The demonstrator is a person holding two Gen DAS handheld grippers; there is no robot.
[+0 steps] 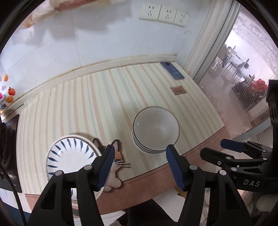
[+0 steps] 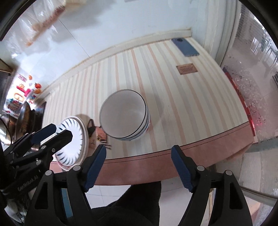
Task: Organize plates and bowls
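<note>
- The bowls (image 1: 155, 129) stand nested in a short stack near the front right part of the striped table (image 1: 90, 97); the plates (image 1: 69, 156), with blue leaf marks on top, lie to their left at the front edge, partly over a cat-shaped mat (image 1: 116, 157).
- The left gripper (image 1: 139, 160) hangs above the front edge with its jaws spread wide and nothing between them, roughly lined up on the bowls.
- The right gripper (image 2: 139, 154) is likewise wide apart and empty, held off the table edge.
- My guess is that the dishes are glazed ceramic: stiff, fairly heavy as a stack, slick and easy to chip. The rim is the only thin place to pinch, so a firm bite on one rim wall looks best.
- The right wrist view shows the bowl stack's side bands and a second plate rim under the top plate (image 2: 73, 140); it also shows the left gripper's blue-tipped fingers (image 2: 44, 133) over that plate.
- The left wrist view shows the wall sockets (image 1: 164, 14) and the right gripper (image 1: 232, 147) off to the side.
- Both views catch a blue phone (image 1: 172, 71) at the far right corner, well apart from the dishes.
</note>
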